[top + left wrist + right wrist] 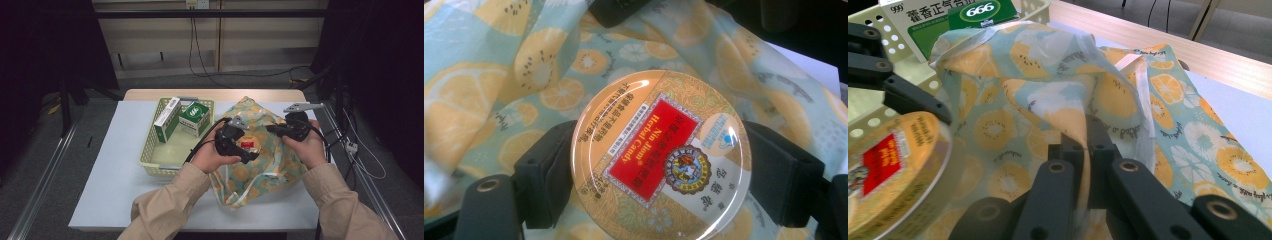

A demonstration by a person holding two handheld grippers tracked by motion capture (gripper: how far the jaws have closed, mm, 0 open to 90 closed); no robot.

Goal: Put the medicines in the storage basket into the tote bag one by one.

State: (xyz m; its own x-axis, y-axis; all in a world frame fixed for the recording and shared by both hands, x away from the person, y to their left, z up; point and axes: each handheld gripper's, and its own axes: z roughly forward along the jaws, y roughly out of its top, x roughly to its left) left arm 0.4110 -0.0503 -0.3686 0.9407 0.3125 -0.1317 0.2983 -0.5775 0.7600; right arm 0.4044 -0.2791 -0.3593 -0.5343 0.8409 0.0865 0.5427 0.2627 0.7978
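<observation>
Left gripper (248,150) clamps candy tin (660,155) above bag (270,165) | right gripper (1087,150) pinches bag cloth, holding mouth open for loading

We see a white-topped table (115,165) with a wooden far edge on grey floor (45,165); pale panelled wall (165,40) behind with dangling black cables (192,50); metal rails (42,180) flank it; dark sides.

Right gripper (1087,150) is pinching a fold of the fruit-print cloth bag (1048,95). Round candy tin (890,170) is sitting near left; green box (955,17) is lying far left in the basket (1035,10).
</observation>
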